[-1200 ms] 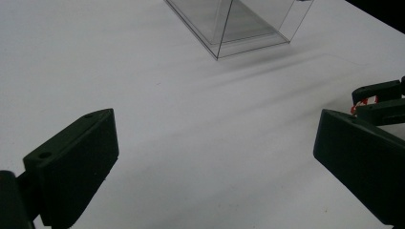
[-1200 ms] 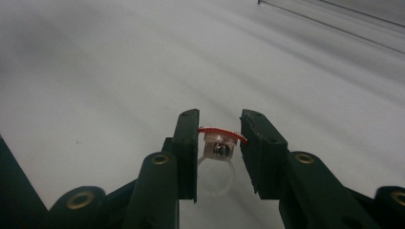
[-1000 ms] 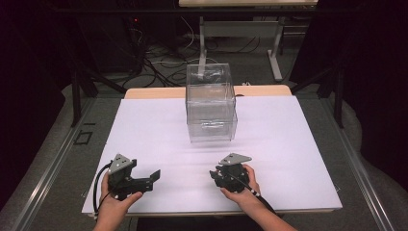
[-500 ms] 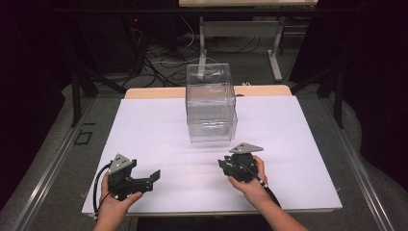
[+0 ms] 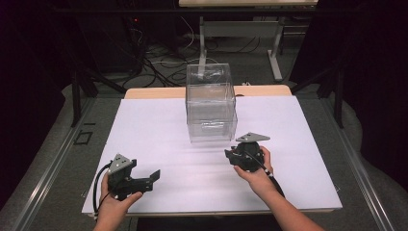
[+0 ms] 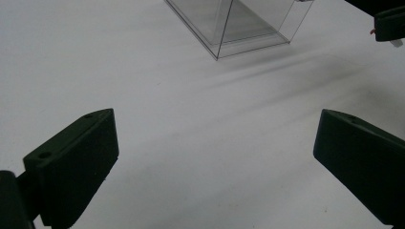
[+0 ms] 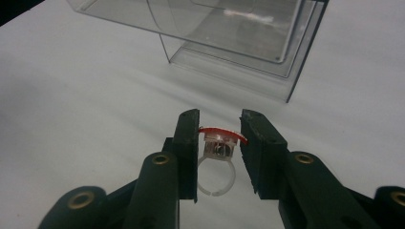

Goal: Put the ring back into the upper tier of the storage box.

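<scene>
At the far middle of the tabletop (image 5: pixel 144 139), a white sheet, stood the clear plastic box (image 5: pixel 210 103), two tiers tall, its back close to the far edge. It was the largest thing on the sheet and looked empty as far as I could tell through the glare.

Near the front edge, left of centre, my left claw (image 5: pixel 144 180) rested low in my left hand (image 5: pixel 113 207). Its jaws stood wide apart with nothing but bare sheet between them, well apart from the box.

Right of centre, just in front of the box's near wall, my right claw (image 7: pixel 218 143) was clamped on a small ring (image 7: pixel 217 169): clear plastic band, clear setting, red top. The jaws pinched the setting from both sides; the band hung below, free of the sheet as far as I could judge.

Risks, as I judged them:
- The grip sat on a small, smooth piece of plastic. Any twist of my wrist could roll the ring out sideways.
- Squeezing harder might snap it or pop it loose.
- The box looked light, so a nudge from the claw could shove it across the sheet.
- Its clear walls were hard to read, so I might misjudge where an opening lay.
</scene>
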Motion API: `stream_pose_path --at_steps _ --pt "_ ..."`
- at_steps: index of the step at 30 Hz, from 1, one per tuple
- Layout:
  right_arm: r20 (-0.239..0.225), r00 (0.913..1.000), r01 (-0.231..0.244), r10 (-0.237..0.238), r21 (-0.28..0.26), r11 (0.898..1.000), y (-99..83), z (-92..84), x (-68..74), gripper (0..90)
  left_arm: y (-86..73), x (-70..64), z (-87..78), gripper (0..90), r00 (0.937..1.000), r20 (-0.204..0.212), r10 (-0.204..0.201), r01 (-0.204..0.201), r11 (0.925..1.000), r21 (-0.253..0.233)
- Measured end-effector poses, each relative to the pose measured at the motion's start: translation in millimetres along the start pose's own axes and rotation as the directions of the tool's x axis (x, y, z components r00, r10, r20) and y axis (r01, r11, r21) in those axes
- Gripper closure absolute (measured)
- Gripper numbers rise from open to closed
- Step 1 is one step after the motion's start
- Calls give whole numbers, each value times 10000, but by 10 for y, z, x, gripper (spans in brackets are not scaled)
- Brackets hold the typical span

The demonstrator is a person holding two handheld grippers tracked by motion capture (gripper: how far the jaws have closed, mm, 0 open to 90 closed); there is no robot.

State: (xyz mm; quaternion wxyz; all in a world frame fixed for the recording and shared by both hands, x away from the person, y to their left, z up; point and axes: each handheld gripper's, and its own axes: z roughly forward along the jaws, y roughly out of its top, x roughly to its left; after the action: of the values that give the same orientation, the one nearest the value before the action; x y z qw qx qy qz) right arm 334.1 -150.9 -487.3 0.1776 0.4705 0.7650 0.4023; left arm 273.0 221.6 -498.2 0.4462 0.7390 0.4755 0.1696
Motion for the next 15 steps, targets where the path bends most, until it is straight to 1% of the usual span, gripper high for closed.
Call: stream_pose_path --at_steps 3,4,7,8,12,15 --pt "85 10000 -19 19 -6 10000 30 -5 -39 683 0 2 0 17 10000 -4 -2 2 10000 -13" --pt "146 9998 -99 100 -89 9999 58 -10 -81 683 1 6 -1 17 10000 -25 63 -63 10000 -2" --pt "268 9994 -216 218 -81 9997 94 -33 -144 683 0 2 -1 17 10000 -3 2 -2 10000 -14" --pt "304 9990 -317 318 -59 9995 107 -44 -160 683 0 2 0 17 10000 -4 -2 2 10000 -16" --pt "357 9983 -459 462 -93 9989 149 -91 -222 683 0 -1 1 17 10000 -5 -4 4 10000 -5" --pt "443 9981 -427 431 -115 9990 186 -124 -255 683 -2 -3 4 17 10000 -8 -10 10 10000 -38"
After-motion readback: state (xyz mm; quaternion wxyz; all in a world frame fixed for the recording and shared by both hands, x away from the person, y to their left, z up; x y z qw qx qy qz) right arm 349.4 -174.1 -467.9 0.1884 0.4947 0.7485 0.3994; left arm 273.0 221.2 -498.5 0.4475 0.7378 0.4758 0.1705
